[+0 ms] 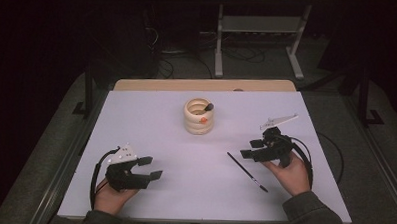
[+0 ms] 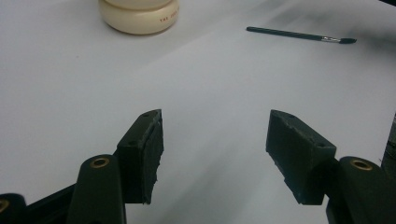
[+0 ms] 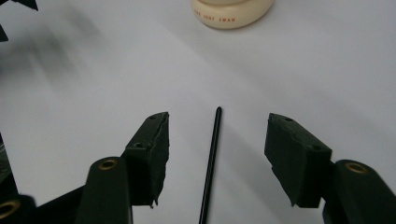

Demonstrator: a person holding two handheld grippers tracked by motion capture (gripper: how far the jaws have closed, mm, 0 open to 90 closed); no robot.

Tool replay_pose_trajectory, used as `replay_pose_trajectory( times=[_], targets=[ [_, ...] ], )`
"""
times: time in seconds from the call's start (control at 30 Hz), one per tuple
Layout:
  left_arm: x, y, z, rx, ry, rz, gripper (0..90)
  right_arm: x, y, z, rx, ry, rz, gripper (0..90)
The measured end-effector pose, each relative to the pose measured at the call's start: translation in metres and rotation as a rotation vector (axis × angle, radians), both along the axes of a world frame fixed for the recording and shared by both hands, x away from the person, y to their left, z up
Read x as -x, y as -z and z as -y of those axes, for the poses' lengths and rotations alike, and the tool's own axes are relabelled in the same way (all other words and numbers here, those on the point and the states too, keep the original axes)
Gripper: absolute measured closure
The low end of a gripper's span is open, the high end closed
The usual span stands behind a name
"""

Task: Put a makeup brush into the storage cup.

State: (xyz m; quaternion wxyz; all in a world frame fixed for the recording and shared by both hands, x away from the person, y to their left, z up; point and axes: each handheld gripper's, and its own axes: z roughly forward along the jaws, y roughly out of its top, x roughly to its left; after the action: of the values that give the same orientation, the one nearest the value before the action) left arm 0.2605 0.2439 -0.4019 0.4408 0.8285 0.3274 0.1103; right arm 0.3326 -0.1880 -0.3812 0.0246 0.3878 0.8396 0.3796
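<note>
A thin black paintbrush (image 1: 247,171) lies flat on the smooth white table (image 1: 151,115), near a ribbed cream ceramic holder (image 1: 198,116). The right gripper (image 1: 253,148) has its jaws wide apart astride the brush handle, touching nothing. The left gripper (image 1: 150,168) gapes empty over bare table.

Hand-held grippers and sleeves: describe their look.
Both are black. The left hand-held gripper carries a pale three-cornered plate, the right hand-held gripper a thin grey one. Black cables loop from each. Pads are blocky, with brass-coloured pivots. Sleeves are dark olive-grey.

Overhead cam + two low finger-cams
</note>
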Motion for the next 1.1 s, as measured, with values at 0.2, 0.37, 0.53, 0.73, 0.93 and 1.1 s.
replay_pose_trajectory(
  times=[0.2, 0.37, 0.53, 0.73, 0.93, 1.1],
  targets=[
    [0.001, 0.0, 0.0, 0.006, -0.008, -0.006, 36.2, 0.008, 0.007, 0.0, 0.041, -0.002, -0.001, 42.2],
    [0.001, 0.0, 0.001, 0.01, -0.004, -0.005, 36.0, 0.016, 0.012, -0.002, 0.076, 0.001, -0.006, 44.2],
    [0.002, 0.0, 0.003, 0.007, 0.005, -0.005, 36.0, 0.023, 0.019, -0.003, 0.099, -0.003, -0.015, 47.4],
    [0.001, 0.0, 0.003, 0.005, 0.004, -0.011, 36.0, 0.027, 0.025, -0.004, 0.132, -0.024, -0.03, 55.6],
    [0.001, 0.0, 0.003, 0.005, 0.005, -0.007, 36.0, 0.031, 0.029, -0.005, 0.144, -0.016, -0.032, 58.5],
    [0.001, 0.002, 0.003, 0.005, -0.003, -0.014, 36.0, 0.032, 0.036, -0.007, 0.167, -0.022, -0.036, 63.7]
  ],
)
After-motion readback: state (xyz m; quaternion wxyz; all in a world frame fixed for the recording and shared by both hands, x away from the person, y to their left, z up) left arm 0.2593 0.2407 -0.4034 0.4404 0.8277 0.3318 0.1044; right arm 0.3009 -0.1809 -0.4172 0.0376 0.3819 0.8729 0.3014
